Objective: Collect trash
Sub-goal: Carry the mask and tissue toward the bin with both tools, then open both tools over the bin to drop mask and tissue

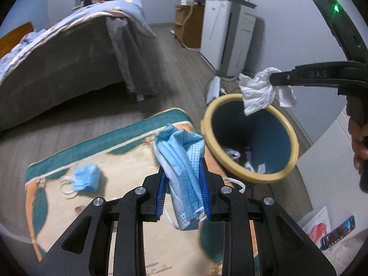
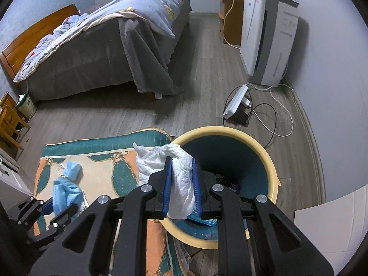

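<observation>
My left gripper [image 1: 182, 179] is shut on a bunch of blue face masks [image 1: 181, 158], held above the rug just left of the bin [image 1: 250, 138]. My right gripper [image 2: 181, 179] is shut on a crumpled white tissue [image 2: 179, 172], held over the near rim of the blue bin with a yellow rim [image 2: 230, 161]. In the left wrist view the right gripper [image 1: 273, 78] holds the tissue [image 1: 260, 89] above the bin's far rim. Another blue mask [image 1: 85, 177] lies on the rug; it also shows in the right wrist view [image 2: 71, 169]. Trash lies in the bin's bottom.
A patterned teal and orange rug [image 1: 119, 161] lies on the wooden floor. A bed [image 2: 103, 50] with a grey cover stands behind. A white appliance [image 2: 266, 39], a power strip [image 2: 234, 102] and cables lie by the right wall. A wooden chair [image 2: 9, 119] is at far left.
</observation>
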A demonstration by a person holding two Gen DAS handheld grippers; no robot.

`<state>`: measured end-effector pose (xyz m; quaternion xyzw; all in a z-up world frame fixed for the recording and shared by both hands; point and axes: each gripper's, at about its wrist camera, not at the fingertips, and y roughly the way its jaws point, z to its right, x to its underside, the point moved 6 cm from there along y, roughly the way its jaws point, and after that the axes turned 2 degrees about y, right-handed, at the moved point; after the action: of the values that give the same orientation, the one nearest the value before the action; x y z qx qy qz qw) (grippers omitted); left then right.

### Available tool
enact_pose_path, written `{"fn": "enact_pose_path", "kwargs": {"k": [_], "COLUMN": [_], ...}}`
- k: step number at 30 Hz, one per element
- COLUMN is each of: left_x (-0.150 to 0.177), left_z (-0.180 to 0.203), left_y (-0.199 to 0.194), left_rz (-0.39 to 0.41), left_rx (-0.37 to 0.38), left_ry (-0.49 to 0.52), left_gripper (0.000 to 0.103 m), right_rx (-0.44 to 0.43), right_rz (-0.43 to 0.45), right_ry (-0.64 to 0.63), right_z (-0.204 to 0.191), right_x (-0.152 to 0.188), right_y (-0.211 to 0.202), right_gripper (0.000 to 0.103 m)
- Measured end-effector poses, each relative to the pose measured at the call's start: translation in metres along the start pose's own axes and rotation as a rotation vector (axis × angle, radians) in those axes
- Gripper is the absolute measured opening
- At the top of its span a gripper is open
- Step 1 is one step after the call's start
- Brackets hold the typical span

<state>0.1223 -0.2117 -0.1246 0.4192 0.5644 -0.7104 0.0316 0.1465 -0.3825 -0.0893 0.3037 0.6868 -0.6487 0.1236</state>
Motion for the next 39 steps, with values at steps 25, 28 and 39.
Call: {"fn": "enact_pose_path", "kwargs": {"k": [25, 28, 39], "left_x": [-0.05, -0.06, -0.063], "left_z": [0.101, 0.104, 0.102], "left_y": [0.075, 0.073, 0.065], "left_rz": [-0.015, 0.02, 0.082], "left_rx": [0.148, 0.148, 0.137], "left_ry": [0.127, 0.138, 0.154], "left_gripper": [0.028, 0.029, 0.087], "right_rx": [0.155, 0.19, 0.194], "right_rz": [-0.017, 0.011, 0.025], "right_ry": [0.235, 0.246, 0.246], "right_z": [0.087, 0.094, 0.093], "right_x": [0.014, 0.011, 0.009], "right_y": [0.026, 0.02, 0.019], "right_gripper": [0.016, 0.018, 0.065]}}
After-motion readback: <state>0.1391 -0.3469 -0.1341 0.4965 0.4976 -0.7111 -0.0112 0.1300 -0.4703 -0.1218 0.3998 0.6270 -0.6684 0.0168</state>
